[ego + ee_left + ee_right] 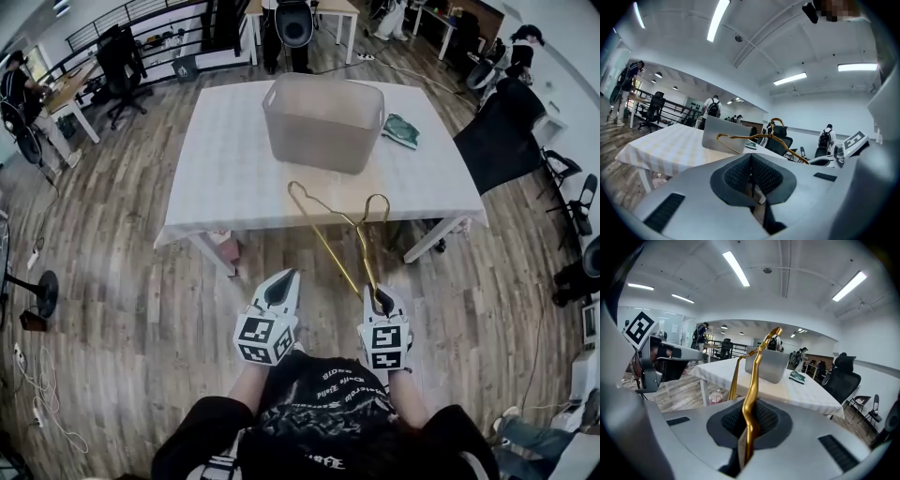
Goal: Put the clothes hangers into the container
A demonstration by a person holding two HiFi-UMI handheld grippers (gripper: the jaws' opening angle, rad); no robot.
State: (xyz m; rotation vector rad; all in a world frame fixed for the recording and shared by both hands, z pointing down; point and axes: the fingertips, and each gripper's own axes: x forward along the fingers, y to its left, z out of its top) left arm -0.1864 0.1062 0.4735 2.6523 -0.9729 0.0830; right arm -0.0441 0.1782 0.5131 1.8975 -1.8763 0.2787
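Note:
A gold wire hanger [330, 246] hangs in the air in front of the table, and my right gripper [381, 300] is shut on its lower end. In the right gripper view the hanger [753, 380] rises from between the closed pads of that gripper [750, 422]. My left gripper [284, 287] is beside it, shut with nothing between its pads [740, 174]. A translucent grey container [323, 122] stands upright on the white-clothed table [225, 178], well beyond both grippers. From the left gripper view the hanger [754, 138] shows in front of the container [723, 136].
A green folded item [401, 131] lies on the table to the right of the container. Office chairs [506, 131], desks and people stand around the room. Wooden floor [122, 281] lies between me and the table's front edge.

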